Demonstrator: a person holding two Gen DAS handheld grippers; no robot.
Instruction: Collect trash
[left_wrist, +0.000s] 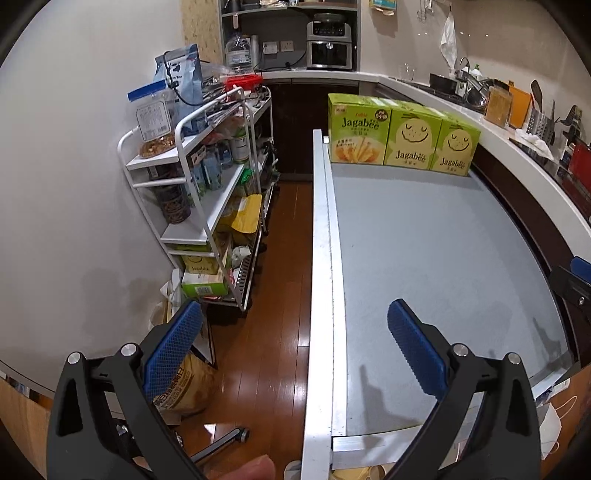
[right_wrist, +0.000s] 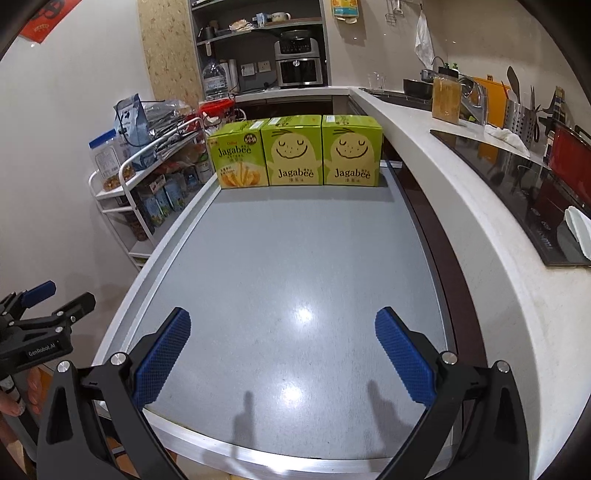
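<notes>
Three green Jagabee boxes (right_wrist: 295, 153) stand upright in a row at the far end of the grey table (right_wrist: 288, 266); in the left wrist view the same boxes (left_wrist: 400, 134) show at the far end of the table (left_wrist: 436, 258). My right gripper (right_wrist: 282, 350) is open over the near part of the table, nothing between its blue pads. My left gripper (left_wrist: 295, 347) is open too, straddling the table's left metal edge. The left gripper (right_wrist: 40, 306) also shows at the left border of the right wrist view. No loose trash lies on the table top.
A white wire rack (left_wrist: 207, 184) packed with snacks and bags stands left of the table on the wooden floor (left_wrist: 273, 295). A white counter (right_wrist: 461, 206) with a cooktop (right_wrist: 517, 184) and utensils runs along the right. A yellow bag (left_wrist: 188, 387) sits on the floor.
</notes>
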